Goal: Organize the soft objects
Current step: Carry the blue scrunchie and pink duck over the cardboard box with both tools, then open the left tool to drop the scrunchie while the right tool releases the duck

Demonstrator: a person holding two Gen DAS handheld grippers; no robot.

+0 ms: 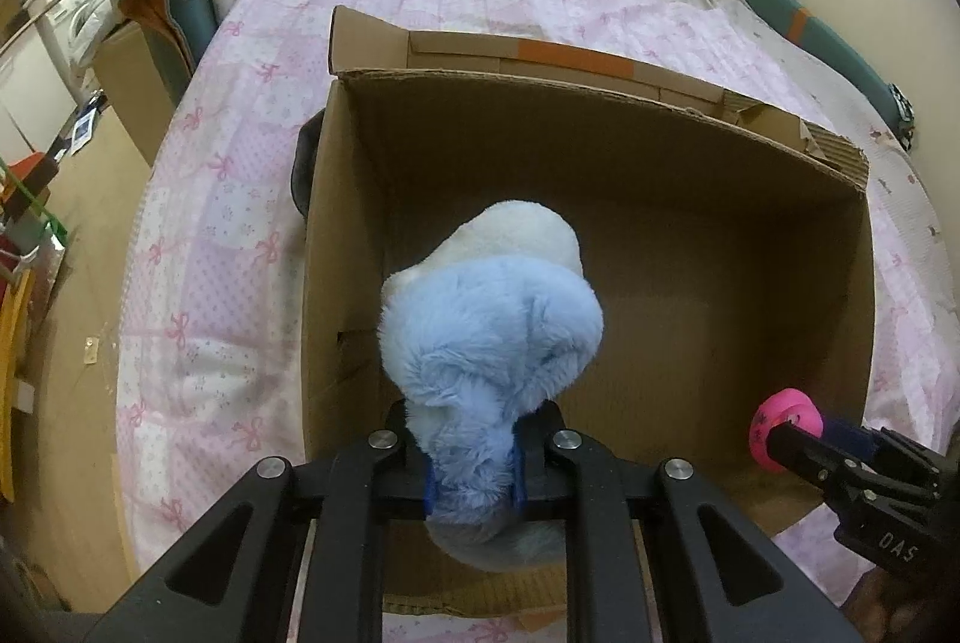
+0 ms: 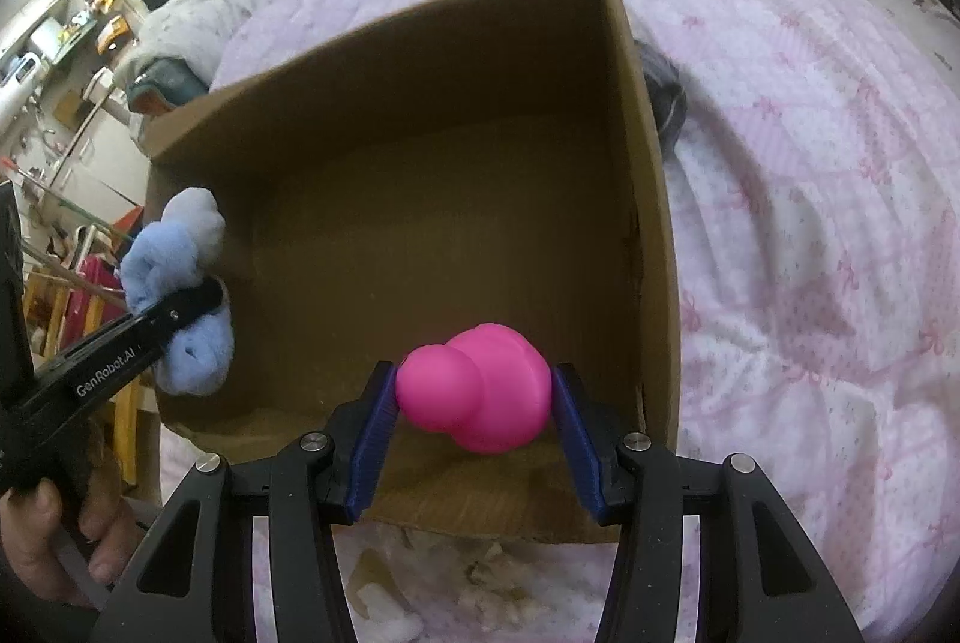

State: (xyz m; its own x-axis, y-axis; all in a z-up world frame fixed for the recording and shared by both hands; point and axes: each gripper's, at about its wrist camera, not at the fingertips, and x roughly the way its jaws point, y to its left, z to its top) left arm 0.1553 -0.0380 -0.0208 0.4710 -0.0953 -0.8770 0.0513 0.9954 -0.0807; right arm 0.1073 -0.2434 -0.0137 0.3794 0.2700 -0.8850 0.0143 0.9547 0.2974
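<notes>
The plush toy (image 1: 489, 337) in my left hand-held gripper (image 1: 474, 463) is fuzzy light blue with a white patch on top. My right hand-held gripper (image 2: 474, 397) is black with blue pads (image 2: 573, 424), and the squishy toy (image 2: 474, 394) in it is plain hot pink. The cardboard box (image 1: 630, 175) is plain brown with an orange strip on one flap. The bed's quilt (image 1: 240, 199) is pink-and-white patchwork with little pink bows.
</notes>
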